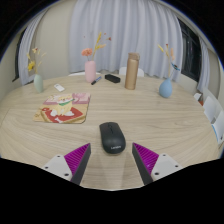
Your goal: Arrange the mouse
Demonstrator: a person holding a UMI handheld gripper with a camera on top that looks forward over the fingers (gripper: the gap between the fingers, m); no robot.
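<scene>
fingers [112, 160] released | mouse [112, 136] just ahead, between tips | table [170, 125] bare around mouse

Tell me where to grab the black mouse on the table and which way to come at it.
Grip the mouse across its two long flanks, at mid-body. It lies lengthwise just ahead of the open claw, roughly in line with the gap, so probably come straight forward and low over the table, one finger on each side.

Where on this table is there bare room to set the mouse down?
The gripper is open, the mouse just ahead of it. Bare table lies right of the mouse, up to the blue vase. It is crowded left by the printed mat, and along the back by the pink vase and cylinder.
</scene>
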